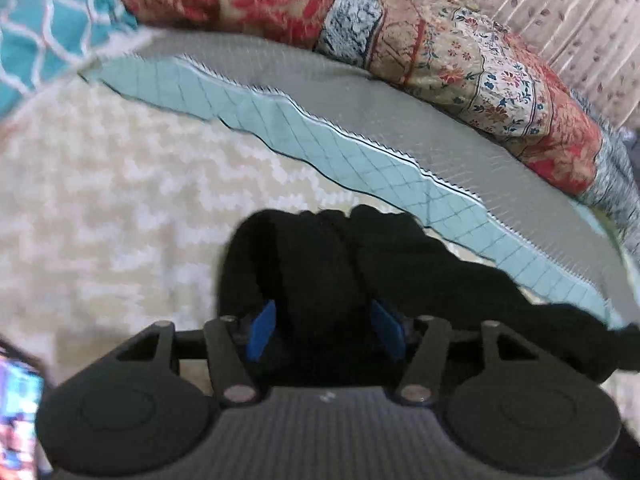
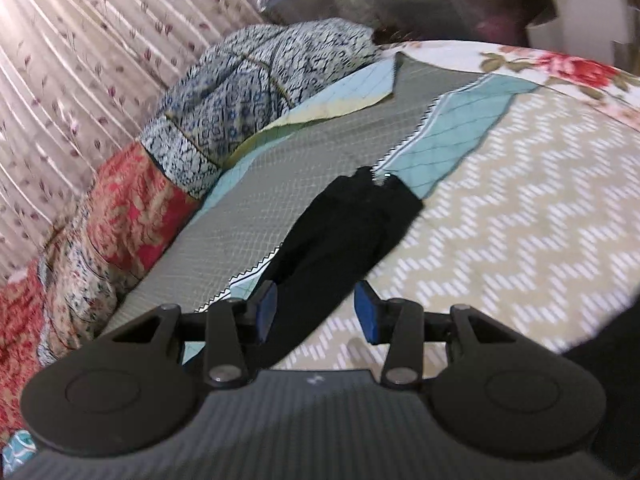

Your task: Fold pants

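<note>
Evidently mid-fold: the left gripper [image 1: 324, 330] has a thick bunch of the black pants [image 1: 340, 264] sitting between its blue pads [image 1: 262, 332], which press in on the cloth from both sides — clamped on a gathered end, likely so several layers travel as one. From that bunch a rope of the same dark fabric runs off to the gripper's right and slightly toward the camera, sagging rather than taut. Ahead of it and to its left lies the cream zigzag bedspread [image 1: 120, 184]; ahead and to its right, a pale teal quilt strip [image 1: 320, 140], with a heaped floral blanket [image 1: 460, 60] beyond that. Right gripper [image 2: 316, 312]: jaws stand apart, the pants [image 2: 344, 232] stretched as a narrow band straight out ahead between them, brushing the left-hand pad [image 2: 266, 308], the right-hand one well clear. Whether that cloth is pinched at all, cannot tell; reads as unclamped. Band lies over the seam between the teal quilt [image 2: 460, 128] and the zigzag bedspread [image 2: 520, 220], probably laid long to square it before the next fold. Motion blur in both views
</note>
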A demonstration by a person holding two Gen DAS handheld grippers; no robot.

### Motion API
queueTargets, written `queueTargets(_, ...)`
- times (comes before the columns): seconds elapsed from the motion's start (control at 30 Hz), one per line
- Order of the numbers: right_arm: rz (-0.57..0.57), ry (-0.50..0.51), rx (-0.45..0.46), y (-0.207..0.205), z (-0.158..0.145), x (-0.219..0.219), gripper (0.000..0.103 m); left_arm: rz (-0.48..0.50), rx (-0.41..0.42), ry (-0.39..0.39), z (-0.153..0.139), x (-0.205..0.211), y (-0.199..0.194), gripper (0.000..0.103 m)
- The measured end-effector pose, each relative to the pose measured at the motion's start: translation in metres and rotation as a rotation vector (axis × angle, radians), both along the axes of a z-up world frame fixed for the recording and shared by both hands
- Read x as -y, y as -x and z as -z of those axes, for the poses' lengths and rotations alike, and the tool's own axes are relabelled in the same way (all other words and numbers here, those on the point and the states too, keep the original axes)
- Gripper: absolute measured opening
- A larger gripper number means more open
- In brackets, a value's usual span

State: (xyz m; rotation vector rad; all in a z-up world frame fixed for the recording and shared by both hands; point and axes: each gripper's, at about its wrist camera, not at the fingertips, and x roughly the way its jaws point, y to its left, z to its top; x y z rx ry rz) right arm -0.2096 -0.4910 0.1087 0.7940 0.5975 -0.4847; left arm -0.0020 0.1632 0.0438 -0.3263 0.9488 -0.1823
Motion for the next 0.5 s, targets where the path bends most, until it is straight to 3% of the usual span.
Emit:
queueTargets(0.07,-0.004,-0.006,-0.007,-0.015,0.004,0.005,0.046,0.003,0.011,0.019,0.005,0.007,-0.004,0.077)
queueTargets(0.13,0.002,-0.027,-0.004,-0.030,0.010,0.010,0.046,0.005,0.031,0.009,0.009,0.014,-0.011,0.082)
queueTargets(0.2,0.008,-0.049,-0.008,-0.048,0.016,0.014,0.046,0.005,0.029,-0.004,0.013,0.020,-0.016,0.079)
queueTargets(0.27,0.022,-0.048,-0.025,-0.067,0.020,0.015,0.046,0.030,0.030,-0.011,0.013,0.024,-0.018,0.046)
queueTargets(0.3,0.029,-0.026,-0.039,-0.073,0.022,0.016,0.046,0.048,0.025,0.002,0.012,0.025,-0.025,0.044)
queueTargets(0.33,0.050,0.028,-0.064,-0.080,0.021,0.017,0.046,0.048,0.037,0.016,0.007,0.023,-0.026,0.029)
queueTargets(0.37,0.072,0.066,-0.078,-0.083,0.021,0.021,0.046,0.059,0.050,0.019,0.002,0.022,-0.028,0.020)
queueTargets(0.43,0.097,0.123,-0.076,-0.091,0.021,0.031,0.046,0.057,0.084,0.035,-0.012,0.015,-0.026,0.019)
queueTargets(0.5,0.086,0.092,-0.100,-0.099,0.026,0.039,0.046,0.035,0.106,0.062,-0.027,0.006,-0.026,0.019)
